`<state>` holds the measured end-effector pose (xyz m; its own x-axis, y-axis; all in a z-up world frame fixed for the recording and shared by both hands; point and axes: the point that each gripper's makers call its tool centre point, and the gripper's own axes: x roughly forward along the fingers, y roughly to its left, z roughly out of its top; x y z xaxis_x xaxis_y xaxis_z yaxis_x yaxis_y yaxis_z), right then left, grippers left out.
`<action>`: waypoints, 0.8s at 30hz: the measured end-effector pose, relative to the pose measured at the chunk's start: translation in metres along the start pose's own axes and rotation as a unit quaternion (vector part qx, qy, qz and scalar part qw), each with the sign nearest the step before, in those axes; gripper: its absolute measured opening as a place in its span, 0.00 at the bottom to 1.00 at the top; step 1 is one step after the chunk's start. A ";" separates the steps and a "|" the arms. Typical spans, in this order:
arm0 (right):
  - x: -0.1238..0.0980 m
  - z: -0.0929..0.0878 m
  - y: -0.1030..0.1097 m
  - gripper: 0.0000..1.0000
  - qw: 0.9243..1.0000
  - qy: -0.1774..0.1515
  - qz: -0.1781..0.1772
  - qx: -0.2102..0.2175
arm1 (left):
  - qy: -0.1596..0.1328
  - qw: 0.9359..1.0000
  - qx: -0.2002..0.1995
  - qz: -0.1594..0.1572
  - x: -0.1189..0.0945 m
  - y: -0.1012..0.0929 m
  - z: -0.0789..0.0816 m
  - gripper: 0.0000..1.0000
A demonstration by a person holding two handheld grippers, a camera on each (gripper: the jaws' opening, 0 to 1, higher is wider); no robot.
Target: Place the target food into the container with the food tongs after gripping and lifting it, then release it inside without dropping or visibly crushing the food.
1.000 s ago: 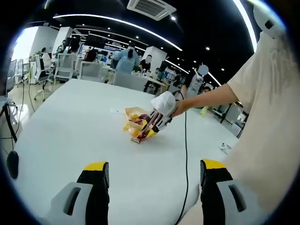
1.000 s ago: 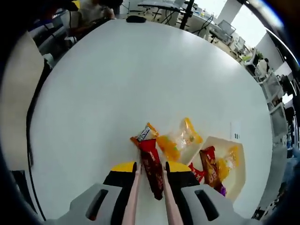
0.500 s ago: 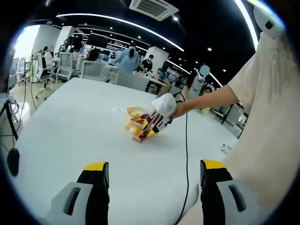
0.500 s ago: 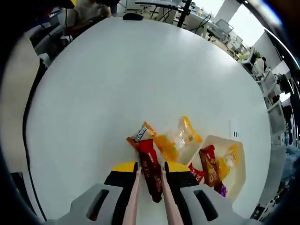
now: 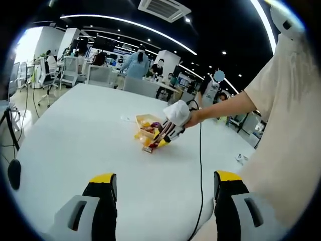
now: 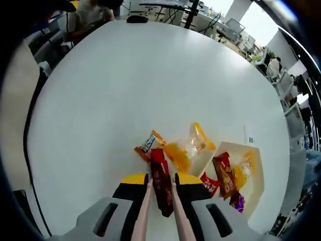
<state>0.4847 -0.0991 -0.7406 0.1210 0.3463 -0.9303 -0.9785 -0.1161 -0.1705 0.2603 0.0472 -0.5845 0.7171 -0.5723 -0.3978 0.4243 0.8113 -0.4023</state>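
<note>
Holding red snack packet [image 6: 161,181] pinched between food tongs [image 6: 159,211] in closed right gripper [image 6: 159,187], above table [image 6: 125,90], beside container [image 6: 253,158]. Left gripper [image 5: 163,193] open, idle. Risk: packet slipping out mid-transfer; over-squeezing crushes contents.

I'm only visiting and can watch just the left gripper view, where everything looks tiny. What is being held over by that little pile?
Observer: In the right gripper view, the food tongs pinch a red packet.
Operator: Is it in the container yet?
Observer: No. It is outside the white tray, near an orange packet and a clear yellow packet on the table.
Operator: Is the tray empty?
Observer: No. Several packets lie in it, among them a dark red packet.
</note>
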 end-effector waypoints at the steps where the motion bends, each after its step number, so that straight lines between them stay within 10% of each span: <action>1: 0.000 0.000 0.000 0.19 1.000 0.000 0.000 0.001 | 0.000 1.000 0.000 0.000 0.000 0.000 0.000 0.79; 24: -0.026 0.010 -0.012 0.17 0.998 -0.036 -0.030 0.044 | -0.006 1.000 0.012 -0.007 0.001 -0.004 0.007 0.79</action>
<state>0.4917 -0.0974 -0.7106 0.1696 0.4173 -0.8928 -0.9813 -0.0120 -0.1921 0.2634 0.0441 -0.5781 0.7171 -0.5824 -0.3829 0.4478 0.8060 -0.3872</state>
